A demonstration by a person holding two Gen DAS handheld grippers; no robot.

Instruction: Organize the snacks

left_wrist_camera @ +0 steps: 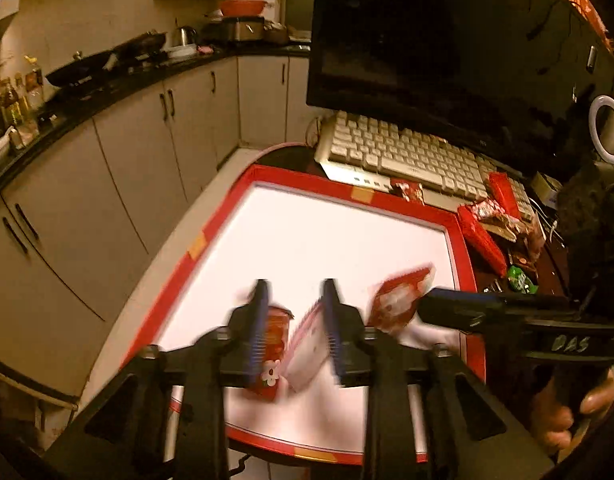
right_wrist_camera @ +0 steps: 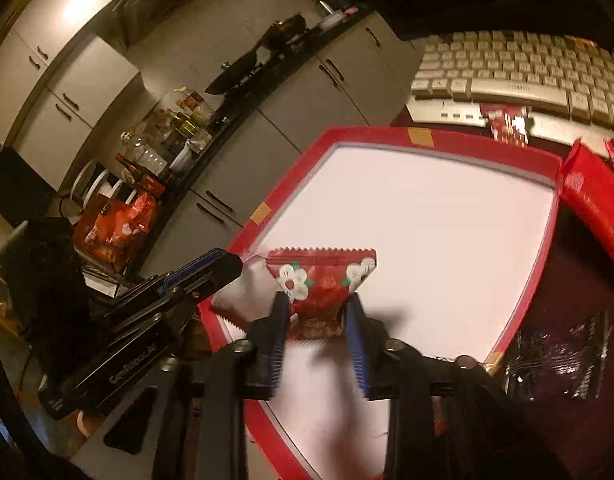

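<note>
While both claws hover over the red-rimmed tray (right_wrist_camera: pixel 447 136): left claw (left_wrist_camera: pixel 295 312) parted, not gripping, above two snack packets (left_wrist_camera: pixel 291 344); right claw (right_wrist_camera: pixel 317 320) parted around one flowered red packet (right_wrist_camera: pixel 323 280), grip unclear. Keyboard (left_wrist_camera: pixel 403 152) behind.

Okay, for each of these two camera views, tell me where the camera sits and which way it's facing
Left wrist view: on the left gripper, looking down its fingers at snack packets on the red-rimmed tray, keyboard beyond; the right gripper and a hand show.
Right wrist view: on the right gripper, facing a flower-printed red packet between its fingers; the left gripper shows.
Shared: tray, keyboard, kitchen cabinets.
</note>
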